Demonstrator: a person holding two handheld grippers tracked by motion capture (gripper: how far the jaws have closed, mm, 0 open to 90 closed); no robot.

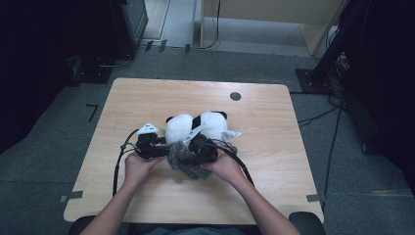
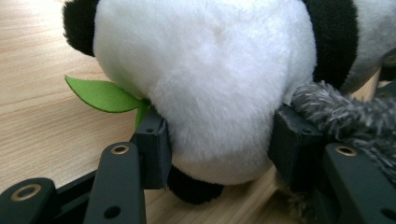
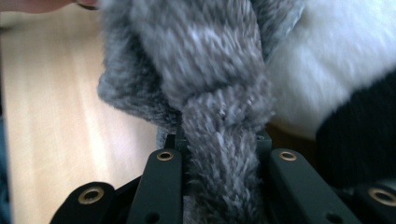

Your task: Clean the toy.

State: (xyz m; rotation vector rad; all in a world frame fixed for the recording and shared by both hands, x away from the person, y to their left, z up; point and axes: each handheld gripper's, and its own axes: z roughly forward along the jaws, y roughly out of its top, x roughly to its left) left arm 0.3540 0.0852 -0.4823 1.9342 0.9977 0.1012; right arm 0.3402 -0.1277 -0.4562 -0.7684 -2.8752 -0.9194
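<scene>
Left gripper view: the left gripper (image 2: 219, 144) squeezes the panda (image 2: 205, 79) (green leaf (image 2: 100, 94) beside it). The right gripper (image 3: 219, 154) pinches the grey scarf (image 3: 210, 93).

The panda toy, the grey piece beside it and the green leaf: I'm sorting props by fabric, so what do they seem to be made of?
Panda toy: soft plush, short matte white and black pile, bulging between the left gripper pads, so likely stuffed.
Grey piece: fluffy fabric, longer shaggy fibres, perhaps fleece or faux fur; it folds limply in the right gripper.
Green leaf: thin flat sheet, matte, probably felt.
</scene>
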